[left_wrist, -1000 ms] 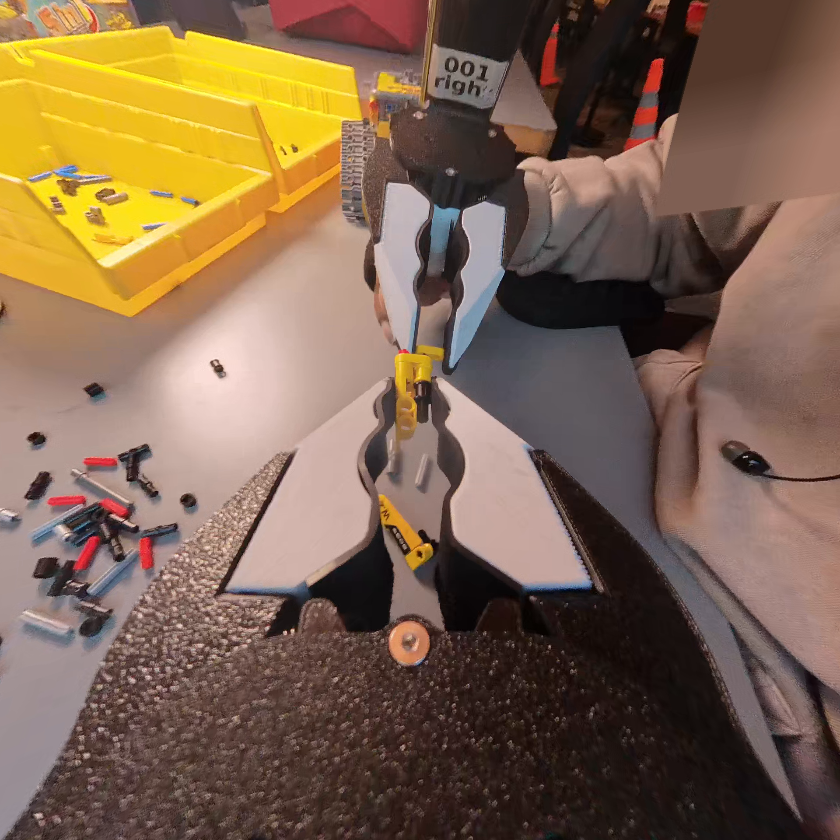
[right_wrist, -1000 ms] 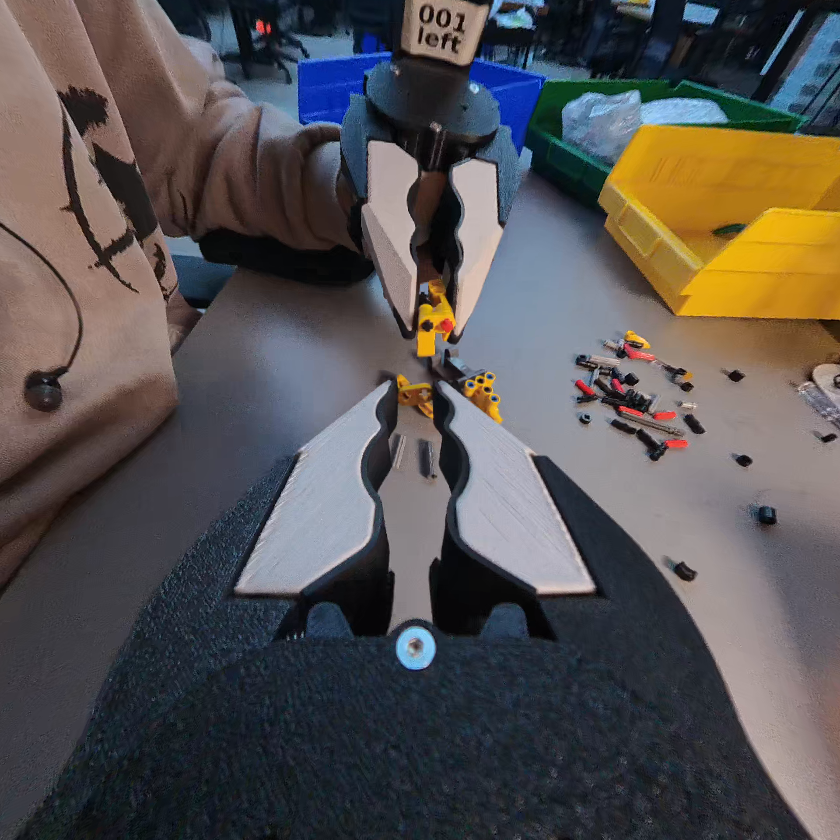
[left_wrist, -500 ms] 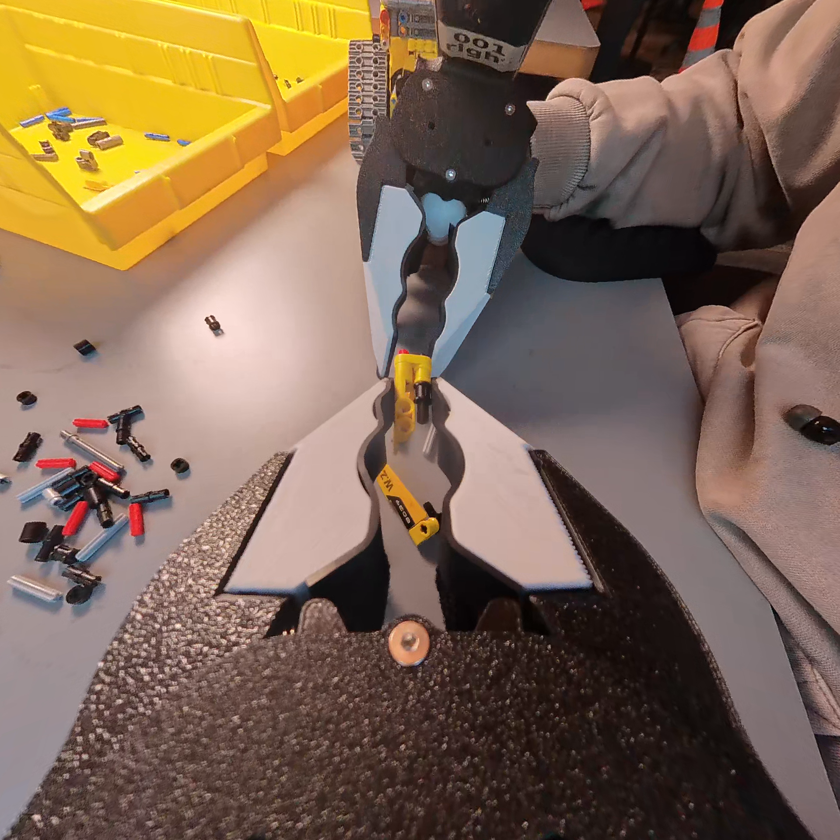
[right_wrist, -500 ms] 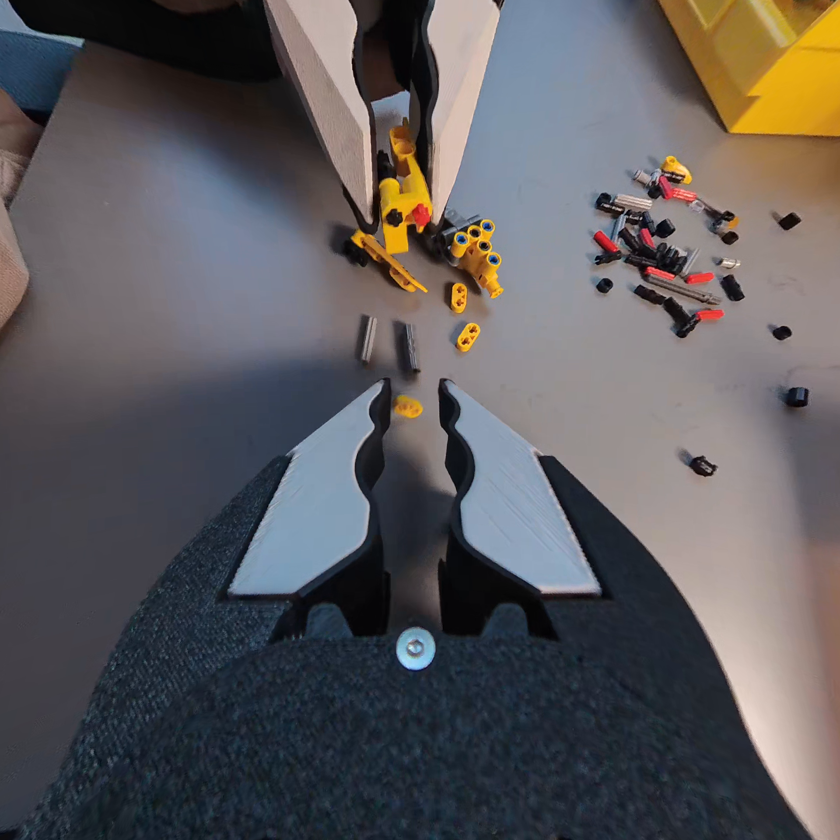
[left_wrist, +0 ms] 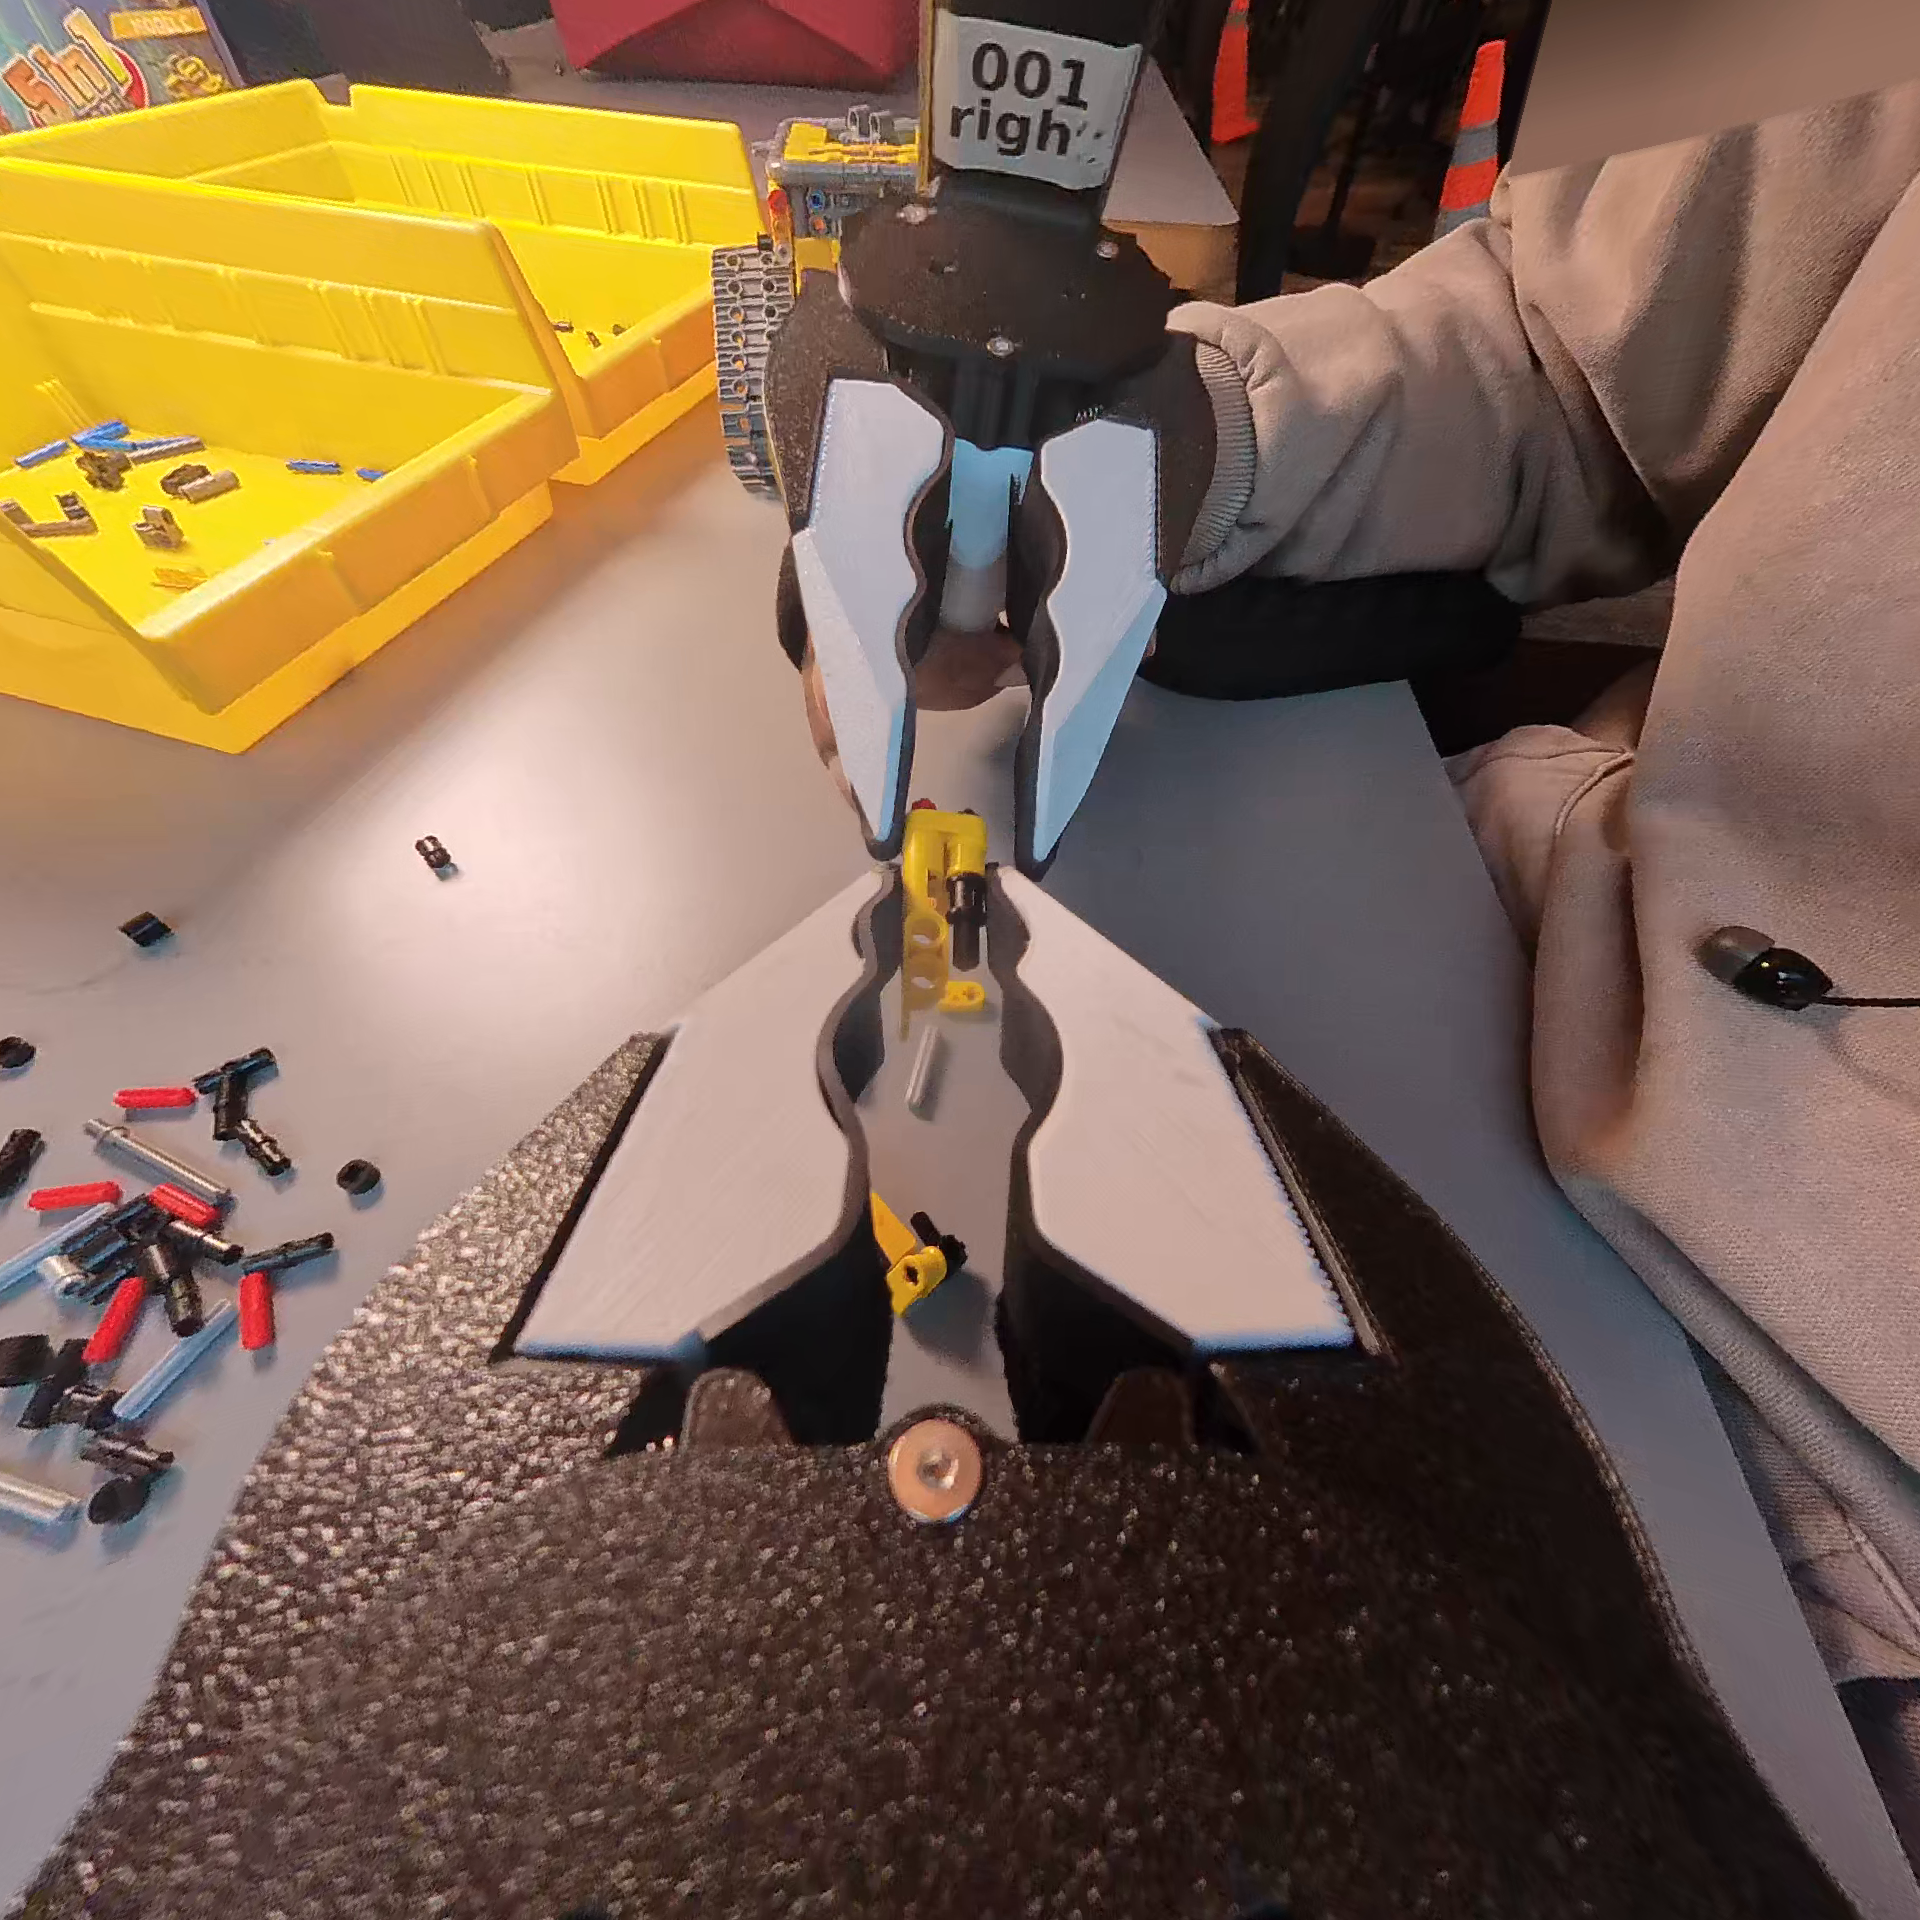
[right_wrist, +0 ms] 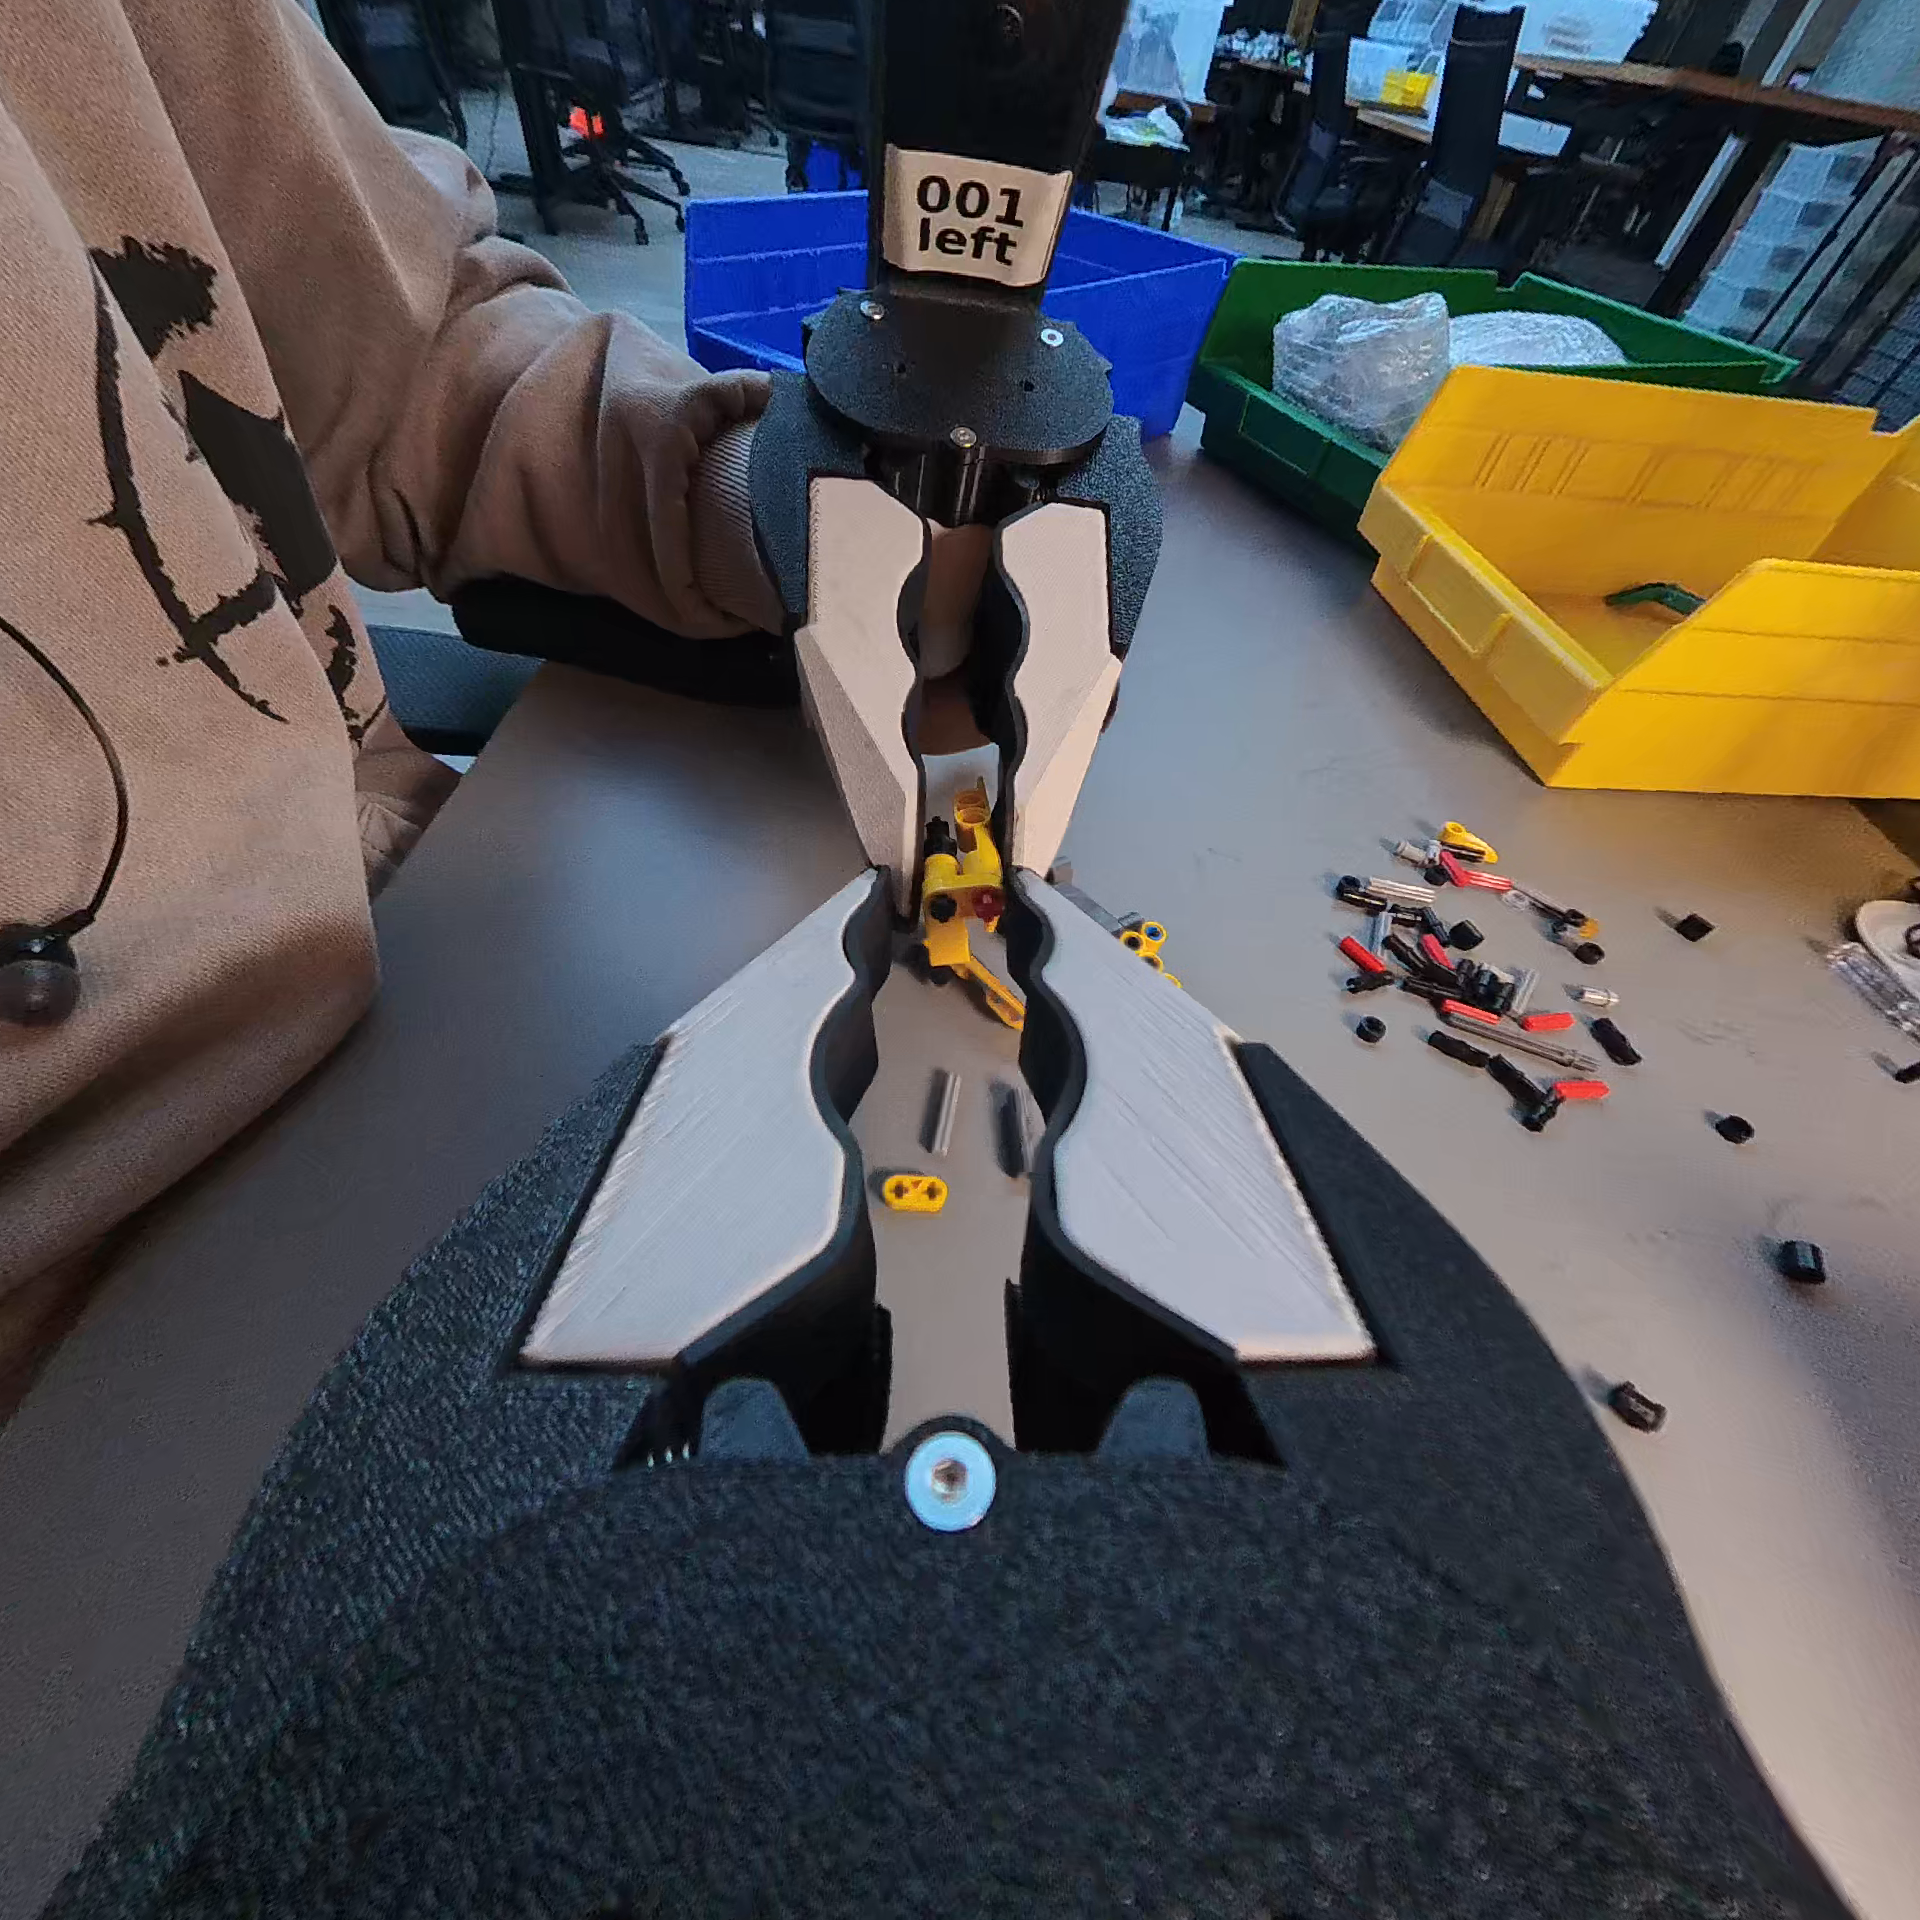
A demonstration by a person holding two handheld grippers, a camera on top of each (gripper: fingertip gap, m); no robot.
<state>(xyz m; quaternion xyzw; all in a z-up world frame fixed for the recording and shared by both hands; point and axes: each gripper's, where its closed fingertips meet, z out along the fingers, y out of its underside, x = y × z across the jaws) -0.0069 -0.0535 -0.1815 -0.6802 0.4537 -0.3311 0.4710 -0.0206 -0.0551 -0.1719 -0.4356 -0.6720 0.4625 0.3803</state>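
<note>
My left gripper point(left_wrist: 942, 883) is shut on a small yellow brick assembly point(left_wrist: 935, 862) with a black pin and a red pin, held just above the grey table point(left_wrist: 623, 831). My right gripper point(right_wrist: 953, 888) faces it tip to tip and is open. Its fingertips flank the assembly's point(right_wrist: 961, 883) end and hold nothing. It shows opposite in the left wrist view point(left_wrist: 961, 847), as the left gripper does in the right wrist view point(right_wrist: 961, 862). Below lie a yellow beam point(right_wrist: 987, 992), two grey axles point(right_wrist: 943, 1112) and a small yellow two-hole piece point(right_wrist: 914, 1191).
Yellow bins point(left_wrist: 260, 416) and a tracked model point(left_wrist: 790, 208) stand behind the right gripper. Blue point(right_wrist: 769, 270), green point(right_wrist: 1351, 416) and yellow point(right_wrist: 1662, 623) bins stand behind the left. A scatter of small black, red and grey parts point(right_wrist: 1475, 966) lies beside me. A person's sleeves flank the table edge.
The right gripper dipped toward the table half a second ago and has come back level with the left gripper, its fingers now wider apart. The left gripper still holds the yellow assembly.
</note>
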